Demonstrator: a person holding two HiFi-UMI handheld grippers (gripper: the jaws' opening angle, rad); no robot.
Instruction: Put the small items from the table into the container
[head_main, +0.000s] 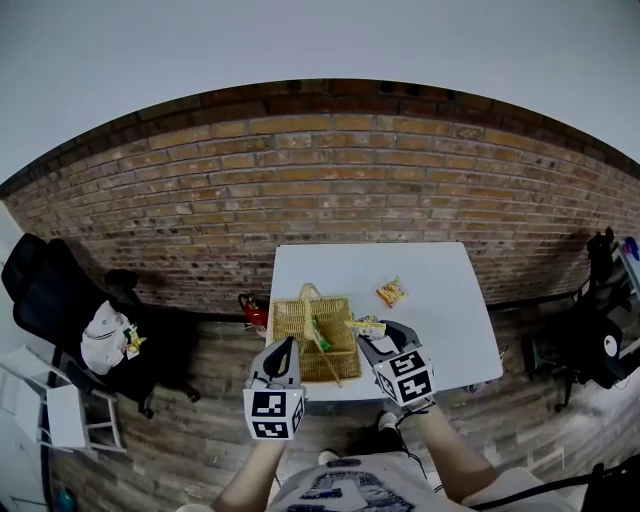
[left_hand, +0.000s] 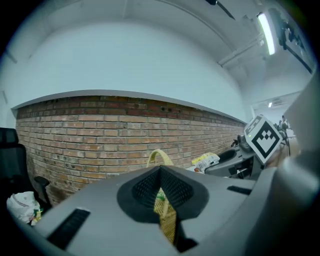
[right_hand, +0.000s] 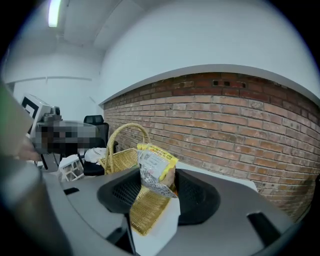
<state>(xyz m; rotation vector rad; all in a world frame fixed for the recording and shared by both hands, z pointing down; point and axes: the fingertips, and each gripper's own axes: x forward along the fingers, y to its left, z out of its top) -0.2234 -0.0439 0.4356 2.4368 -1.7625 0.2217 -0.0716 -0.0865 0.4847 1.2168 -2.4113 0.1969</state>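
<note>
The right claw (head_main: 373, 338) pinches a yellow packet (right_hand: 154, 167) over the right edge of the basket (head_main: 290, 318). The left claw (head_main: 284, 350) is pressed together and empty. On the tabletop (head_main: 440, 310) lies another packet (head_main: 391, 292)

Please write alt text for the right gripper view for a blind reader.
The right claw grips a yellow-and-white plastic snack packet between its jaws, over the edge of a yellow wicker basket with a handle on a white table. A red brick wall stands behind.

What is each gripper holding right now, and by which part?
Right gripper holds the yellow snack packet by one end. Left gripper holds nothing.
</note>
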